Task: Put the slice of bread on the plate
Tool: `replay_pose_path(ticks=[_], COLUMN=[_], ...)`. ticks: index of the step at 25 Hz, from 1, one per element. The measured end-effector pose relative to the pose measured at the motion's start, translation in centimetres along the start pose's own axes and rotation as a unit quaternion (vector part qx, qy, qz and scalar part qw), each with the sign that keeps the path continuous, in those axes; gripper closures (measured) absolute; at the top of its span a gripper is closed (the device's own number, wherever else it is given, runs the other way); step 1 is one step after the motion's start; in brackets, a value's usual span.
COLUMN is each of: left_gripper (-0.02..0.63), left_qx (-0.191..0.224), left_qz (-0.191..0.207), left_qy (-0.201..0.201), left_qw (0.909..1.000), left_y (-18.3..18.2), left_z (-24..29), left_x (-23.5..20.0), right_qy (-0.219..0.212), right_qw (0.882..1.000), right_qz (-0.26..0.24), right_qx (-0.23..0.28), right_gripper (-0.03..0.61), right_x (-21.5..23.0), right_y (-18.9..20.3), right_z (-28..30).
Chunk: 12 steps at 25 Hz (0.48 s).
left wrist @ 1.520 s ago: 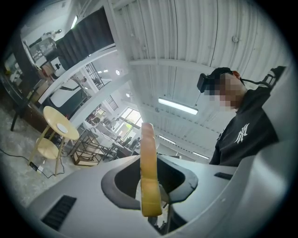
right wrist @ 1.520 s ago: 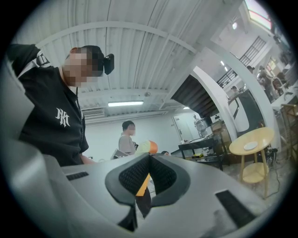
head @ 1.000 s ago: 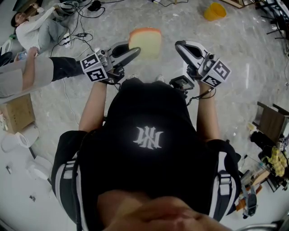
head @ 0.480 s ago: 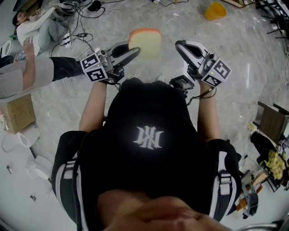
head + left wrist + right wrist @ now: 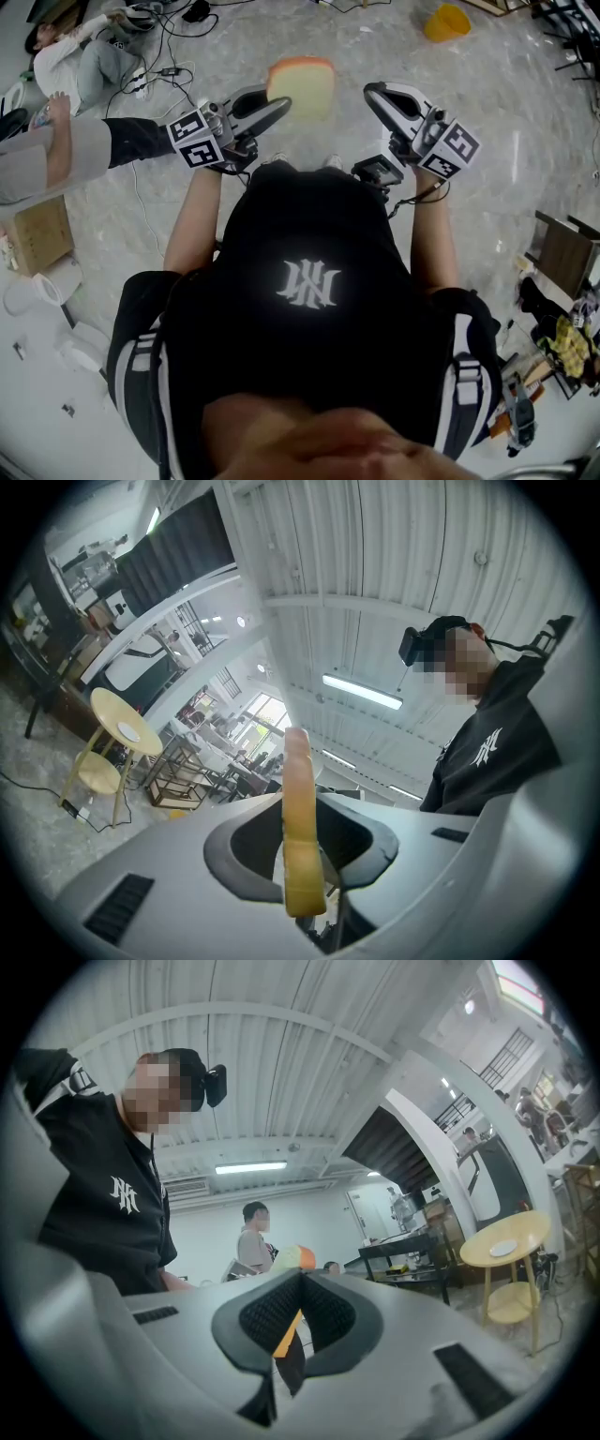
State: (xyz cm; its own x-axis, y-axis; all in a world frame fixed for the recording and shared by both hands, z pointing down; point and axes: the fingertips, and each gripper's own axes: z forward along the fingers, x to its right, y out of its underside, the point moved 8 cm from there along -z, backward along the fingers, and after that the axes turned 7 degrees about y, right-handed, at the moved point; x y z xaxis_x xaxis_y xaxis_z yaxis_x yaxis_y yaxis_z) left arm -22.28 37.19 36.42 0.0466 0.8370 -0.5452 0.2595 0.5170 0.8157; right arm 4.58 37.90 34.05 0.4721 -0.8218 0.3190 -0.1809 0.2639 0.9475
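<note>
Bread slice in left claw; right claw to its right

All three views are evenly and brightly lit and mostly sharp, with strong fisheye bending and dark vignetted corners. In the left gripper view a tube lamp glows on the ceiling and the distant windows wash out to white. In the head view the pale floor carries only faint, soft shadows.
</note>
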Motion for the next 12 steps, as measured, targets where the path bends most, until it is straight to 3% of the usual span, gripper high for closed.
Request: replay_pose_path(ticks=[12], left_gripper=[0.508], left_qx=[-0.001], left_qz=[-0.003], left_qy=[-0.003], left_qw=[1.0], left_y=[0.35], left_z=[-0.1], left_x=[-0.12], right_qy=[-0.001], right_qw=[1.0], right_qz=[0.003], right_qx=[0.003], right_gripper=[0.575], right_x=[0.07], right_y=[0.01], right_z=[0.01])
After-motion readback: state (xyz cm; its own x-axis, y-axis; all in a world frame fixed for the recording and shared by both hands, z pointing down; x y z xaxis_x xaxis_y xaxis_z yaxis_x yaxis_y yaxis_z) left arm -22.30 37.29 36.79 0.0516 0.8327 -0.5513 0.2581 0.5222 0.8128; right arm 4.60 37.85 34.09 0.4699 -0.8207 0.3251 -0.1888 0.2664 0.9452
